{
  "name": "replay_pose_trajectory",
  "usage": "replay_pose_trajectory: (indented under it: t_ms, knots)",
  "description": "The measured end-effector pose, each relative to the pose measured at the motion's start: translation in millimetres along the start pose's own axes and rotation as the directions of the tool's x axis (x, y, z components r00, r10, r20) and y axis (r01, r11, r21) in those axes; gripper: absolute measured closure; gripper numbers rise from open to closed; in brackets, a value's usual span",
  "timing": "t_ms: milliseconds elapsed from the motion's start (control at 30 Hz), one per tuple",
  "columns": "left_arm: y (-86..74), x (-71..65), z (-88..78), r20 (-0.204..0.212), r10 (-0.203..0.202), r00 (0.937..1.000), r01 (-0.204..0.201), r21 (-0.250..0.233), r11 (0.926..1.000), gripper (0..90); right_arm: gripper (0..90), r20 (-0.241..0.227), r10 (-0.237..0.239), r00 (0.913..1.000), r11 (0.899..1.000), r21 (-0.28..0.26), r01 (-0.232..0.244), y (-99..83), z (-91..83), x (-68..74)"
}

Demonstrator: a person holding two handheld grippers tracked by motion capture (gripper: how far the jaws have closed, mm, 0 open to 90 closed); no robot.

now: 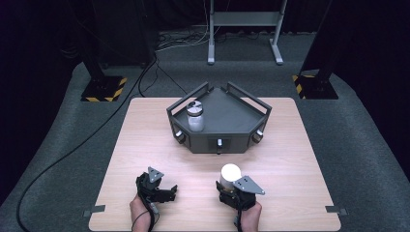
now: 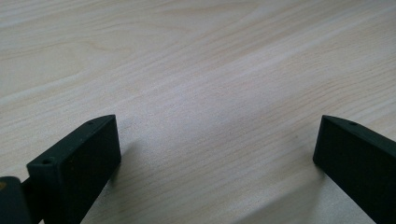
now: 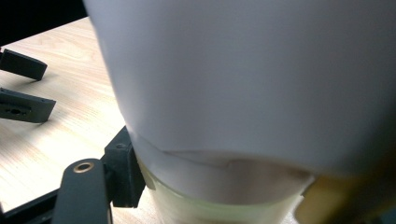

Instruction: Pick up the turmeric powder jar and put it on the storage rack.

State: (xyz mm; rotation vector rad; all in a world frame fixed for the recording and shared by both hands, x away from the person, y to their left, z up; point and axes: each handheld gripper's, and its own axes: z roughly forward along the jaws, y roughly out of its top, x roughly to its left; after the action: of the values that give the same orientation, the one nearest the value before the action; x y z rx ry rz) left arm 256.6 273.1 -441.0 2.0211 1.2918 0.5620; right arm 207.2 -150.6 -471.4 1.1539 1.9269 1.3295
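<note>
Work in hand: we judge that the white jar (image 1: 230, 175) is being picked up for the grey tray (image 1: 227, 108), where a like jar already stands.

White jar: at lower centre-right of the high view, upright on the desk (image 1: 290, 159), well apart from the tray. In the right gripper view it looms close, a white lid above a pale glassy body.

Right hand-held gripper (image 1: 231, 186): closed on the white jar. Its jaws have come to their tightest, and in its own view the left one lies against the jar just under the lid. We read that low hold as a way to keep the jar upright when lifted.

Left hand-held gripper (image 1: 167, 192): at lower centre-left of the high view, jaws wide apart with bare wood between them in its own view. It holds nothing; we take it to be parked aside, leaving the lift to the other hand.

Tray: upper centre of the high view, a railed corner tray facing the person. The rails would keep jars from sliding off.

Second jar (image 1: 195, 116): upright in the tray's left part, near the left rail. Most of the tray floor to its right is bare, so we judge there is room beside it.

Hands: both enter from the bottom edge of the high view.
</note>
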Motion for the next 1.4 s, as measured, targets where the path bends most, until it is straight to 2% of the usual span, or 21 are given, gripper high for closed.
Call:
replay_pose_trajectory:
  t_ms: [233, 567, 1067, 1400]
  knots:
    - [0.1, 0.1, -0.1, 0.0, 0.0, 1.0, 0.0, 0.001, 1.0, 0.6, 29.9, 0.005, 0.004, 1.0, 1.0, -0.006, -0.004, 2.0, -4.9, -3.0]
    - [0.0, 0.0, 0.0, 0.0, 0.0, 1.0, 0.0, 0.0, 1.0, 0.6, 29.8, 0.047, 0.018, 0.9987, 1.0, -0.019, -0.017, 10.4, -20.6, -17.6]
    - [0.0, 0.0, 0.0, 0.0, 0.0, 1.0, 0.0, 0.0, 1.0, 0.6, 29.8, 0.115, 0.01, 0.9933, 0.998, -0.058, -0.004, 34.0, -38.6, -35.4]
    - [0.0, -0.1, 0.0, 0.0, 0.0, 1.0, 0.0, 0.0, 1.0, 0.6, 29.8, 0.126, -0.006, 0.992, 0.997, -0.08, 0.016, 50.0, -42.1, -40.8]
